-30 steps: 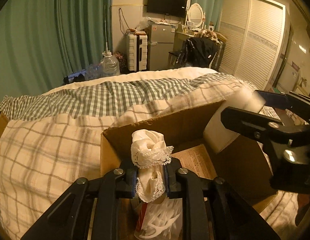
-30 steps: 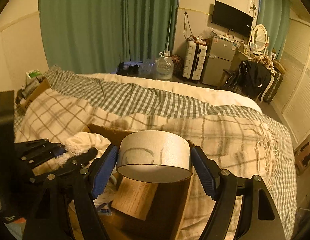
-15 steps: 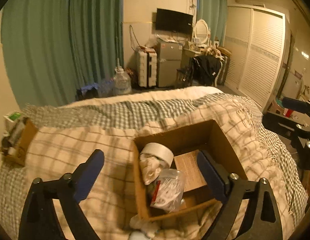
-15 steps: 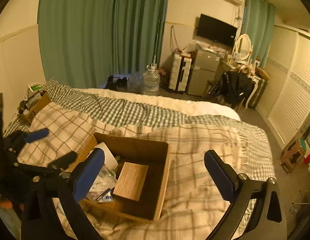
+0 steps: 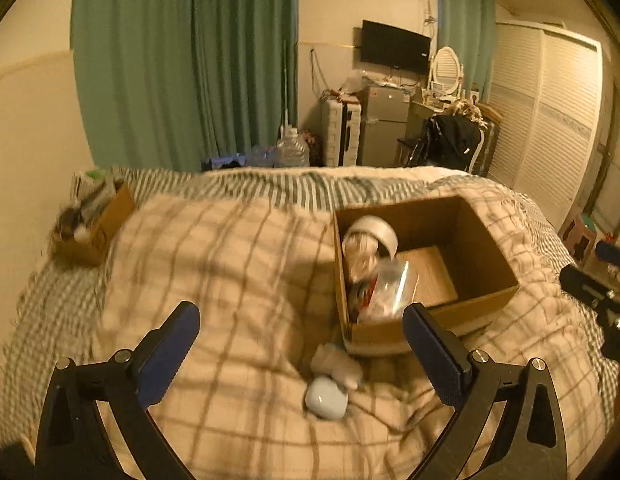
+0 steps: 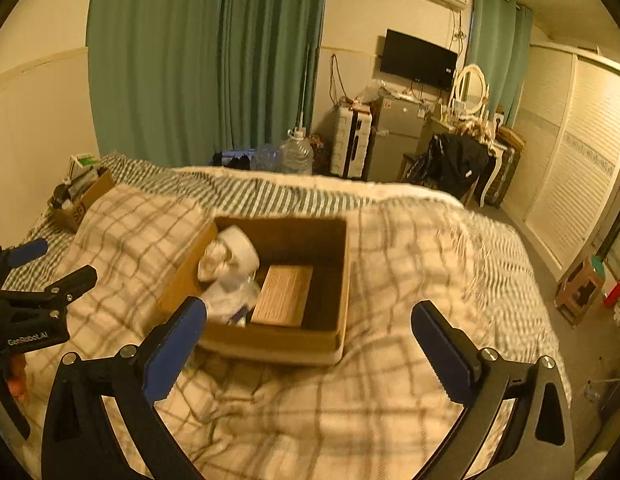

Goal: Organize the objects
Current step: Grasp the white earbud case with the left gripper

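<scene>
Bed (image 6: 410, 248) | cardboard box (image 6: 270, 344): tape roll (image 6: 242, 250), cloth, bag | both hand-held grippers wide open, empty

Both cameras sit just behind their own fingers and look forward and down over a bed (image 5: 238, 248) toward the far wall with the green curtains (image 6: 214, 60).

The left wrist view looks from the near side of the bed, with the cardboard box (image 5: 482, 216) right of centre and near the right finger (image 5: 430, 344).

The right wrist view looks from further right, so the same cardboard box (image 6: 270, 344) lies near the middle.

Each view catches the other tool at its edge: the right gripper (image 5: 602, 280) in the left view, the left gripper (image 6: 34, 280) in the right one. Both share the box, the bed and the room behind.
</scene>
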The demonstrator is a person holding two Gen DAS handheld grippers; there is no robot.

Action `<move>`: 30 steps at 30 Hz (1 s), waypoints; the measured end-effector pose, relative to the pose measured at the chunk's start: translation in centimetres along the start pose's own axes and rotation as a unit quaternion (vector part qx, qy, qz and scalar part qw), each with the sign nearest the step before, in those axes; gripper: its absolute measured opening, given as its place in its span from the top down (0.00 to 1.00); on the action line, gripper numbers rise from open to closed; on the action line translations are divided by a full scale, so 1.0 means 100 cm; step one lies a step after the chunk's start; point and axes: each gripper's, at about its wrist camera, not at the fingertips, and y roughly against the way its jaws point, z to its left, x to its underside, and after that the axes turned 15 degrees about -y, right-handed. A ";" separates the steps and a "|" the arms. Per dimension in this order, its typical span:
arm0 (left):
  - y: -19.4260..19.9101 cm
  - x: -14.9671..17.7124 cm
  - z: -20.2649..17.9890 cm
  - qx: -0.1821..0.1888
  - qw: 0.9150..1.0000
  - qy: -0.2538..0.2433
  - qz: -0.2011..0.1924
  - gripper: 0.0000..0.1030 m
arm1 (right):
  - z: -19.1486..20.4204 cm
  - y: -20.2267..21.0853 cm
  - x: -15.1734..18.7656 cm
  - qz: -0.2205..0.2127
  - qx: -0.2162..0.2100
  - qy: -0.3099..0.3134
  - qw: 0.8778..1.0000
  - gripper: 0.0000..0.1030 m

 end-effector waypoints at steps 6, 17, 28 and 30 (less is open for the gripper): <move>-0.030 0.028 -0.019 -0.005 0.999 0.008 0.037 0.00 | 0.009 -0.038 0.028 0.011 0.014 0.006 1.000 0.00; -0.085 0.086 -0.045 -0.004 0.992 -0.010 0.124 0.01 | 0.001 -0.090 0.069 0.064 0.006 -0.006 0.998 0.00; -0.105 0.083 -0.062 0.008 0.990 -0.051 0.129 0.38 | 0.000 -0.092 0.075 0.073 0.010 -0.010 0.997 0.00; -0.108 0.085 -0.070 0.015 0.988 -0.072 0.136 0.37 | 0.001 -0.092 0.076 0.075 0.009 -0.009 0.997 0.00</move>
